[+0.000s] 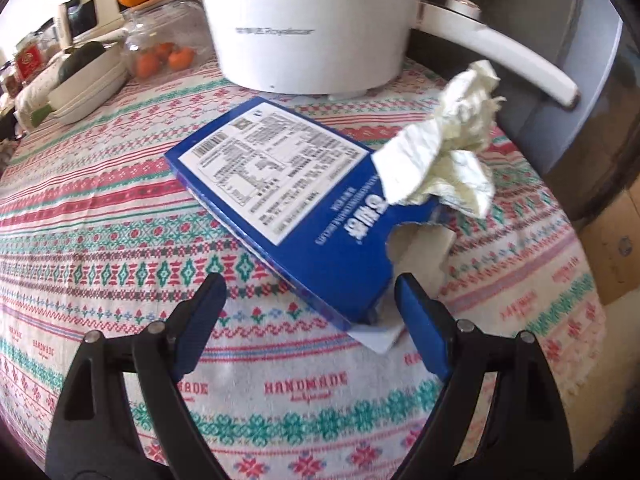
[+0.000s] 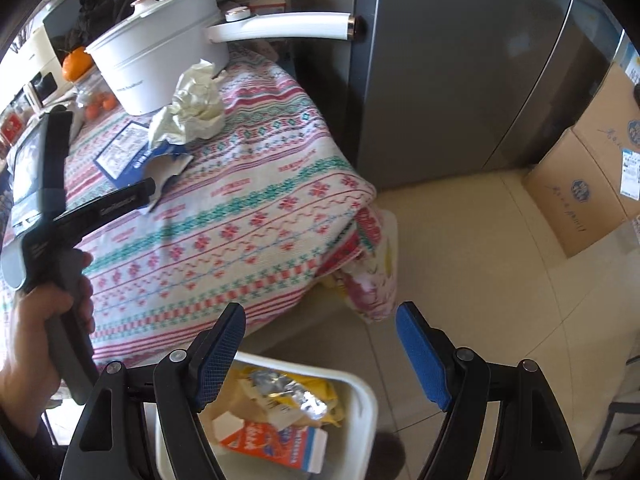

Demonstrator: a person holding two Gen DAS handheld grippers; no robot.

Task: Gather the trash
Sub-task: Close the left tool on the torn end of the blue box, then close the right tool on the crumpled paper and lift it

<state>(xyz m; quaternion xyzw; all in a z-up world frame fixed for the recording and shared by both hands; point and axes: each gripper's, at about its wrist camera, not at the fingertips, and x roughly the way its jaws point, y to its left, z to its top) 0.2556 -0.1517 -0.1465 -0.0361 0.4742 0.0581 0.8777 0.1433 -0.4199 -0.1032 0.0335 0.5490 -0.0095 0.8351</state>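
1. On the patterned cloth of the surface (image 1: 100,216): blue carton (image 1: 280,196), flattened, lying label side up. White printed panel with barcode, white lettering on the blue. Near end torn open, ragged hole showing pale inner card.
2. Crumpled paper wad (image 1: 448,148), white to pale yellow, sits on the carton's torn end, just in front of the white electric pot (image 1: 308,40).
3. Left gripper (image 1: 310,300): jaws wide, nothing pinched. Carton's near corner lies between the blue pads; contact not clear.
4. Right gripper (image 2: 320,344): jaws wide, empty, above the white bin (image 2: 360,392) on the floor beside the surface.
5. Bin contents: orange-and-white milk carton (image 2: 272,444), foil and yellow wrappers (image 2: 292,396).
6. Person's left hand (image 2: 36,336) grips the left tool's handle.
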